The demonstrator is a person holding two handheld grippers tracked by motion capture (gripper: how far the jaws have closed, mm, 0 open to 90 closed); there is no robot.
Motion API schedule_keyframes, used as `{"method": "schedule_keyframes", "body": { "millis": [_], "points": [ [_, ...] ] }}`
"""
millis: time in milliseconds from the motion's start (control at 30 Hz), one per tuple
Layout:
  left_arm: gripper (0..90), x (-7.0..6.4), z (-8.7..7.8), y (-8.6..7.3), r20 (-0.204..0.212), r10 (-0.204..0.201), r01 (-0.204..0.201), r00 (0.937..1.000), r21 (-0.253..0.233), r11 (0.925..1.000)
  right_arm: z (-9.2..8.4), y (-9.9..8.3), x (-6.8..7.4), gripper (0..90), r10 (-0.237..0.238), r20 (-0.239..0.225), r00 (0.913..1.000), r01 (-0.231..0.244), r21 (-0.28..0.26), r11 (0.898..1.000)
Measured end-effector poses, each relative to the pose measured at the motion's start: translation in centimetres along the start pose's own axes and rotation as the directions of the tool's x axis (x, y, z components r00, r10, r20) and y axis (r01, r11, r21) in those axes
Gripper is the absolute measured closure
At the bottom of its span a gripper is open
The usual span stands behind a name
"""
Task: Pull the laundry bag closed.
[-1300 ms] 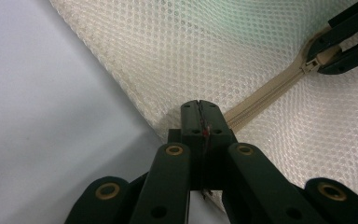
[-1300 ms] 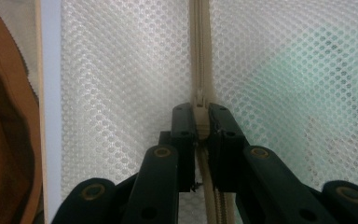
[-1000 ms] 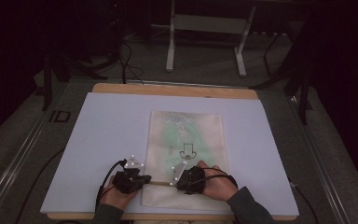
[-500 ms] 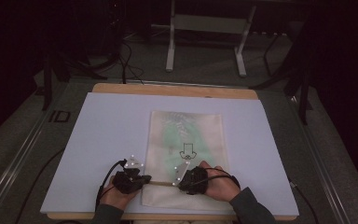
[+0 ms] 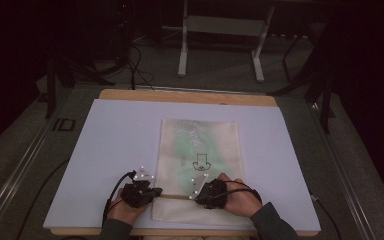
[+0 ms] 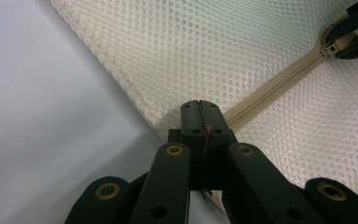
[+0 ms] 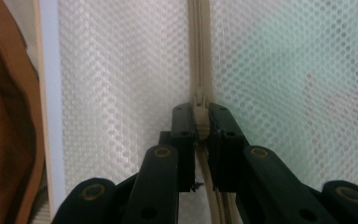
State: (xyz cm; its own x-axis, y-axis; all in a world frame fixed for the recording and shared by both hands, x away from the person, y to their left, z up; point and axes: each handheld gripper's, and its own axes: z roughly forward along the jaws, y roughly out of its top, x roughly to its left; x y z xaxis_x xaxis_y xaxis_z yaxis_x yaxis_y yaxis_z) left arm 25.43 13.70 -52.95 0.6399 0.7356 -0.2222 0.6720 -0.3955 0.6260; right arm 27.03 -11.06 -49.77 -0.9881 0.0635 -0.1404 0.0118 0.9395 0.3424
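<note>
A cream mesh bag (image 5: 200, 145) lies flat on the white board (image 5: 115, 145), with something pale green and a small black drawing showing through it. A beige zipper (image 5: 175, 196) runs across its near end. My left gripper (image 5: 152, 192) is shut on the bag's left edge, where the zipper (image 6: 270, 86) ends; in the left gripper view its jaws (image 6: 200, 109) meet over the mesh. My right gripper (image 5: 200, 196) is shut on the zipper pull (image 7: 200, 119), the zipper (image 7: 198, 46) running straight ahead of its jaws. The right gripper (image 6: 349, 32) also appears far off in the left gripper view, on the pull (image 6: 330, 44).
The white board rests on a wooden table (image 5: 185, 96) whose near edge lies just behind my hands. A brown sleeve (image 7: 4, 116) is at the left of the right gripper view. Metal stand legs (image 5: 220, 45) and cables (image 5: 135, 65) stand on the dark floor beyond the table.
The right gripper has edged slightly to the right along the zipper. The left gripper has stayed put on the bag's edge.
</note>
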Motion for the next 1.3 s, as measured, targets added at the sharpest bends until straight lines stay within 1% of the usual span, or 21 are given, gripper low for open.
{"method": "schedule_keyframes", "body": {
  "millis": [300,433,467,533,600,633,700,833,900,967,1033,1100,1133,1200,1267,1300],
  "points": [
    [89.4,0.0,0.0,0.0,-0.002,0.000,0.000,1.0000,0.000,1.0000,-0.1,-0.3,0.1,82.2,0.001,0.005,1.0000,-0.001,0.001,1.000],
    [89.4,0.0,0.0,0.0,0.000,-0.001,0.001,1.0000,-0.002,1.0000,-0.2,-0.4,0.2,82.2,0.007,0.005,1.0000,-0.007,-0.011,1.000],
    [89.4,0.0,0.0,0.0,-0.001,-0.001,0.001,1.0000,0.000,1.0000,-0.2,-0.4,0.2,82.2,0.002,0.009,1.0000,-0.002,-0.003,1.000],
    [89.4,0.0,0.0,0.0,-0.001,0.000,0.000,1.0000,0.000,1.0000,-0.3,-0.6,0.1,82.2,0.011,0.004,0.9999,-0.011,-0.011,1.000],
    [89.4,0.0,0.0,0.0,0.000,-0.001,0.001,1.0000,-0.001,1.0000,-0.4,-0.8,0.1,82.2,0.015,0.008,0.9998,-0.015,-0.006,1.000],
    [89.4,0.0,0.0,0.0,-0.001,-0.001,0.001,1.0000,0.000,1.0000,-0.5,-0.9,0.1,82.2,0.019,0.003,0.9998,-0.019,-0.015,1.000],
    [89.4,0.0,0.0,0.0,-0.001,0.000,0.000,1.0000,0.000,1.0000,-0.5,-1.0,0.1,82.3,0.016,0.009,0.9998,-0.016,-0.009,1.000],
    [89.3,0.0,0.0,0.0,-0.001,0.000,0.000,1.0000,-0.001,1.0000,-0.7,-1.3,0.1,82.2,0.030,0.007,0.9995,-0.030,-0.017,0.999],
    [89.4,0.0,0.0,0.0,-0.001,0.000,0.000,1.0000,-0.001,1.0000,-0.8,-1.3,0.2,82.2,0.027,0.012,0.9996,-0.027,-0.011,1.000],
    [89.3,0.0,0.0,0.0,-0.001,0.000,0.000,1.0000,-0.001,1.0000,-0.9,-1.5,0.2,82.3,0.029,0.012,0.9995,-0.029,-0.020,0.999],
    [89.3,0.0,0.0,0.0,-0.001,0.000,0.000,1.0000,-0.001,1.0000,-1.0,-1.6,0.2,82.3,0.034,0.019,0.9992,-0.033,-0.014,0.999],
    [89.3,0.0,0.0,0.0,-0.001,-0.003,0.003,1.0000,-0.003,1.0000,-1.0,-1.8,0.2,82.3,0.038,0.015,0.9992,-0.038,-0.023,0.999],
    [89.4,-0.1,0.0,0.0,-0.002,-0.002,0.002,1.0000,-0.003,1.0000,-1.0,-1.8,0.2,82.3,0.037,0.020,0.9991,-0.037,-0.014,0.999],
    [89.3,0.0,0.0,0.0,-0.002,-0.002,0.002,1.0000,-0.002,1.0000,-1.1,-1.9,0.2,82.3,0.040,0.018,0.9990,-0.040,-0.022,0.999],
    [89.4,0.0,0.0,0.0,-0.001,-0.002,0.002,1.0000,-0.002,1.0000,-1.0,-2.1,0.2,82.3,0.041,0.023,0.9989,-0.040,-0.013,0.999],
    [89.3,0.0,0.0,0.0,-0.002,-0.001,0.001,1.0000,-0.002,1.0000,-1.1,-2.1,0.2,82.3,0.049,0.019,0.9986,-0.048,-0.022,0.999]
  ]
}}
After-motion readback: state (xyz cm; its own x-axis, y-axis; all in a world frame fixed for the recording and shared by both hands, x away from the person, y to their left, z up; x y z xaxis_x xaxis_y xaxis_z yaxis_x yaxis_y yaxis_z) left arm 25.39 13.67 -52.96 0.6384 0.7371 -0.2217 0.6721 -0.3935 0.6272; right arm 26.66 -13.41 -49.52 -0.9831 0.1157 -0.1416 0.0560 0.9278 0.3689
